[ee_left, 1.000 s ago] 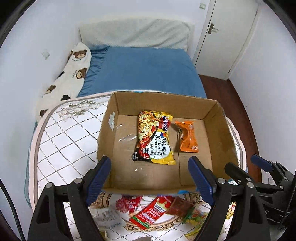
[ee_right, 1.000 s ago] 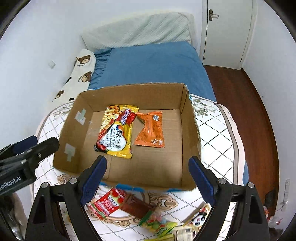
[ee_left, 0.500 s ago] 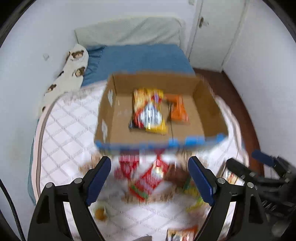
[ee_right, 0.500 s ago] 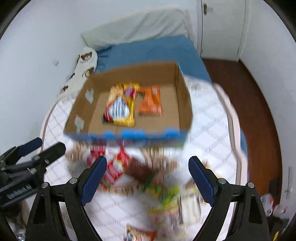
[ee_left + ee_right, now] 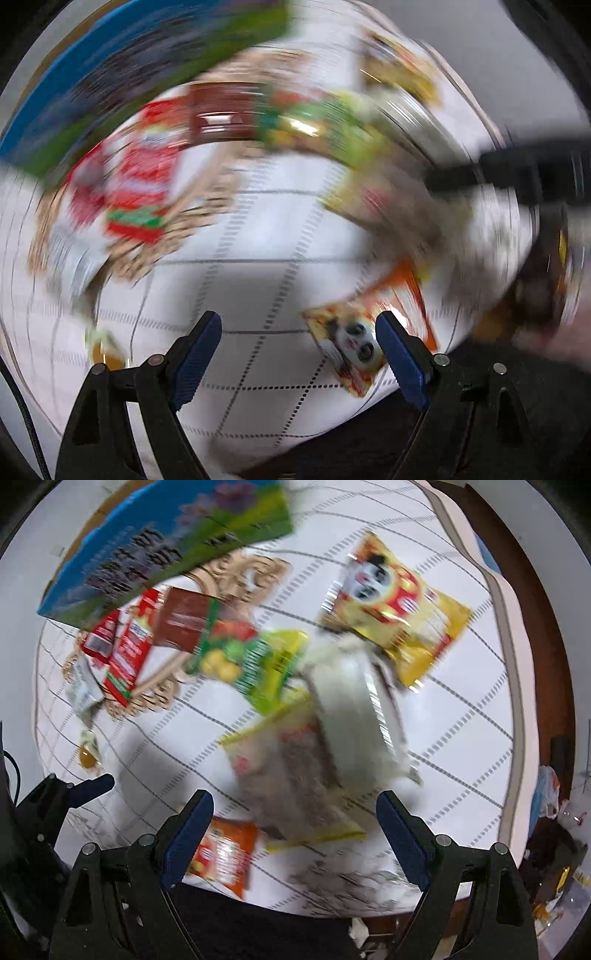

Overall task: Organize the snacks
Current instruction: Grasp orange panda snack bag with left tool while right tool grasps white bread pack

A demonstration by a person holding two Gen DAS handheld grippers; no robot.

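Both cameras have swung down from the box interior to the loose snacks. Left gripper [image 5: 299, 354] and right gripper [image 5: 295, 834] wide open, empty. Panda packet [image 5: 395, 616] upper right; box [image 5: 166, 550] upper left. Next pick pending.

You worked in a home: quilted checked cover [image 5: 461, 738], wood floor [image 5: 546, 635] at 3 o'clock, snack packets [image 5: 391, 613] scattered.

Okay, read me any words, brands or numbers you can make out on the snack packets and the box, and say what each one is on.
None can be read.
Box: large dark print, smeared by motion.
Yellow panda packet: red lettering, blurred.
Red packet: white print, too blurred.
Green packet: blurred.
Orange packet: blurred.
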